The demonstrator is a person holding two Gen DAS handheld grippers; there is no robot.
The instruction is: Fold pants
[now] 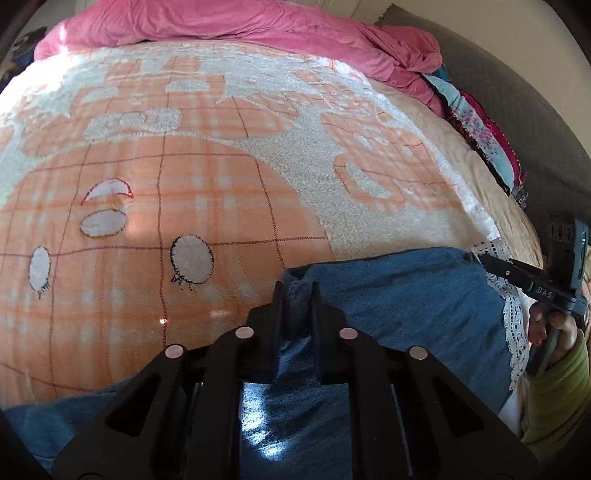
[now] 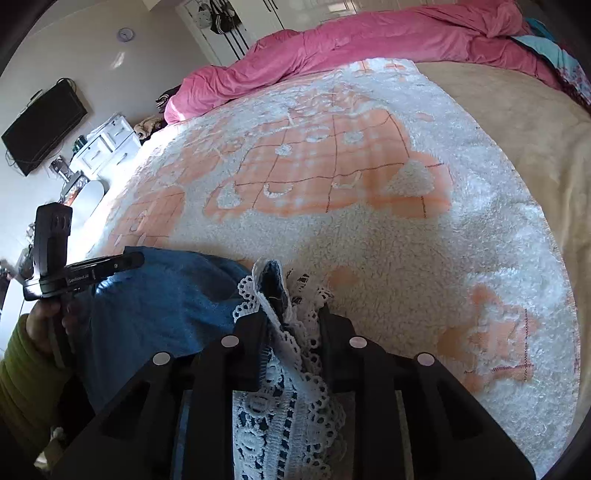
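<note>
The blue denim pants (image 1: 399, 295) with a white lace trim (image 1: 515, 325) lie on an orange and white fleece blanket (image 1: 184, 177) on a bed. My left gripper (image 1: 297, 291) is shut on a blue denim edge of the pants. My right gripper (image 2: 291, 312) is shut on the lace-trimmed edge (image 2: 280, 369) of the pants. The pants (image 2: 159, 306) stretch between the two grippers. The right gripper also shows at the right edge of the left wrist view (image 1: 476, 258), and the left gripper shows at the left of the right wrist view (image 2: 138, 260).
A pink duvet (image 1: 240, 22) is bunched along the far side of the bed. Floral clothes (image 1: 476, 129) lie at the right edge. A beige sheet (image 2: 517, 122) shows beyond the blanket. A white dresser (image 2: 107, 144) and a wall television (image 2: 44, 125) stand to the left.
</note>
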